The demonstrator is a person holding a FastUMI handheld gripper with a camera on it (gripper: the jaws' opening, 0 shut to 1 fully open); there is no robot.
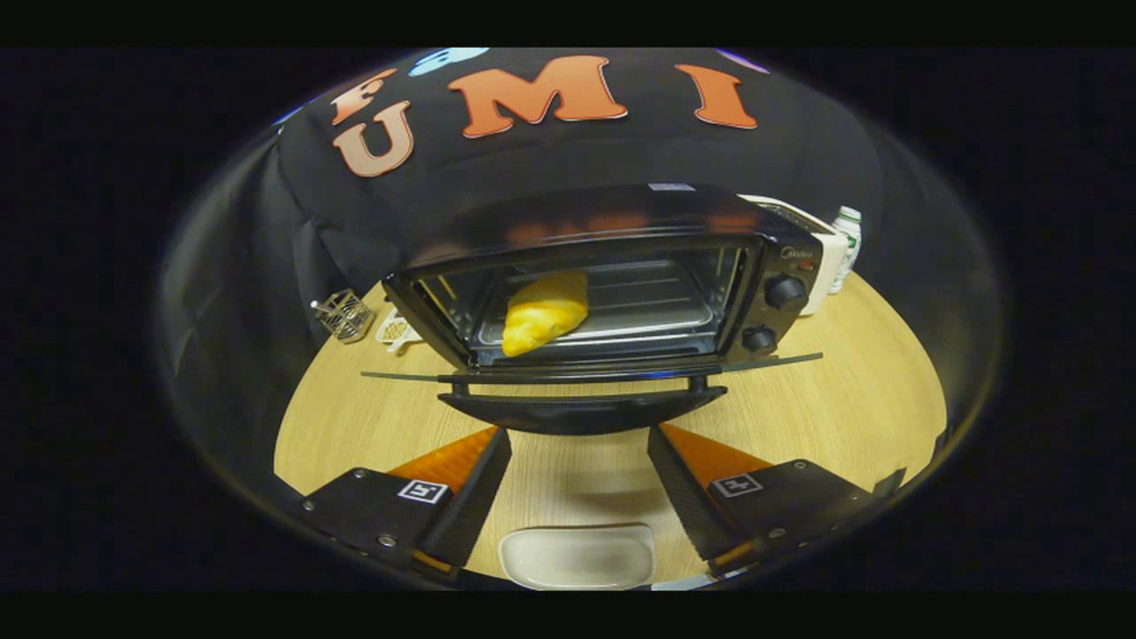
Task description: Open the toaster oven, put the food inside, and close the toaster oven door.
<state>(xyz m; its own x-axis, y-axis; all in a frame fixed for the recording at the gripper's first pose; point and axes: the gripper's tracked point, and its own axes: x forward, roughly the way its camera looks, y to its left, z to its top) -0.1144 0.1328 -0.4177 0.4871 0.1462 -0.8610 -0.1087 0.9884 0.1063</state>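
White dish (577,556) between open gripper (579,444) fingers on wooden table (843,408).

The toaster oven (612,284) stands on the desk (843,408) ahead of my gripper (579,435), its door (586,377) dropped open toward me, just beyond my spread fingers. The bread (543,312) lies inside on the rack, toward the left. A white dish (577,555) sits on the desk between my fingers. Left of the oven stands a wire holder (343,315), with what may be a small dish (397,331) beside it. Behind the oven's right side stand a box-shaped appliance (830,257) and a bottle (848,240).
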